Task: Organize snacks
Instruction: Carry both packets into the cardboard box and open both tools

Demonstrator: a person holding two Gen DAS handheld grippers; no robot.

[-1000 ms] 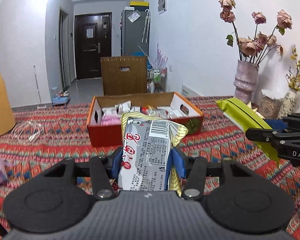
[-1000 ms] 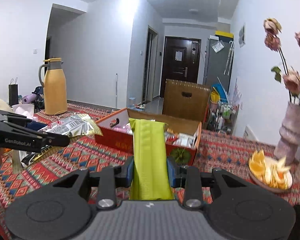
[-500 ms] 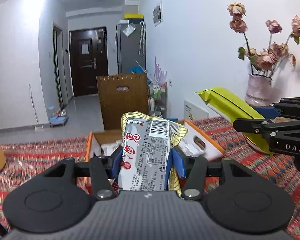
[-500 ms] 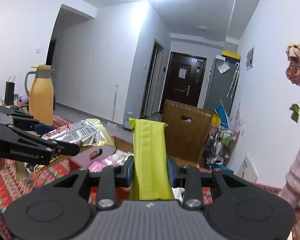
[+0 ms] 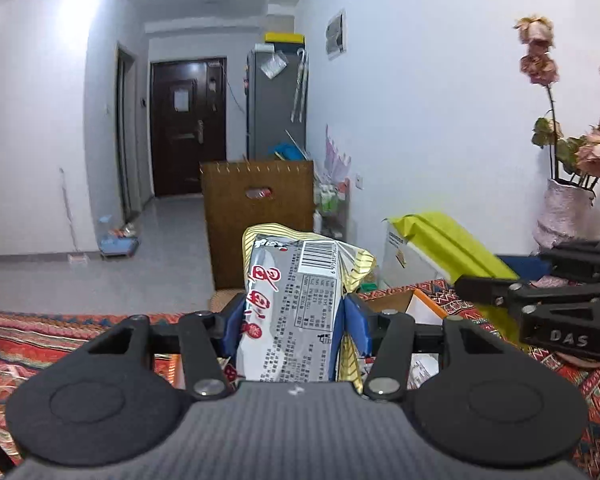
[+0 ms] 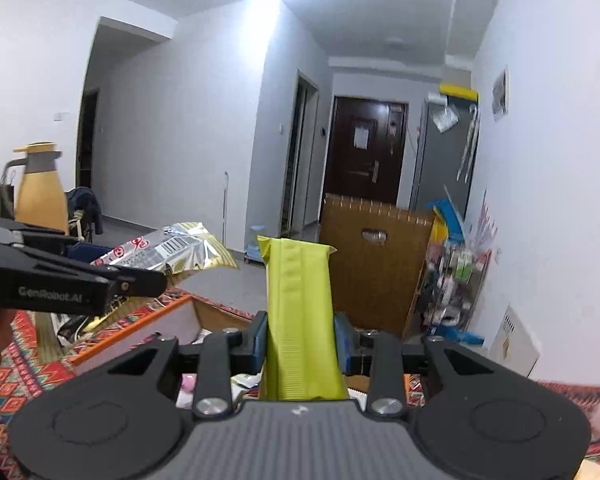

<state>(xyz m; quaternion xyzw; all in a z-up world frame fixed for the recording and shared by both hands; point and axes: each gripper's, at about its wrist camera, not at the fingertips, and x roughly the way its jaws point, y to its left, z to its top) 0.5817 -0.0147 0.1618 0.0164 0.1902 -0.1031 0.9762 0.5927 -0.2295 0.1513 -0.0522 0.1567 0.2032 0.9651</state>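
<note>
Here both claws are clamped on snacks, the left gripper (image 5: 292, 320) on a silver packet (image 5: 296, 304) and the right gripper (image 6: 300, 336) on a green packet (image 6: 300, 312), long axes pointing forward, with the orange box (image 6: 140, 328) just below and ahead of both.

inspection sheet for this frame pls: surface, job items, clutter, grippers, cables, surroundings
Surface: table under a red patterned cloth.
Job's things: silver snack pack, green snack pack, open orange snack box below both.
Clutter: yellow thermos, flower vase.
Grippers: left hand-held gripper shut on the silver pack; right hand-held gripper shut on the green pack.
Cables: nothing seen.
Surroundings: dark door, brown carton, grey fridge.
</note>
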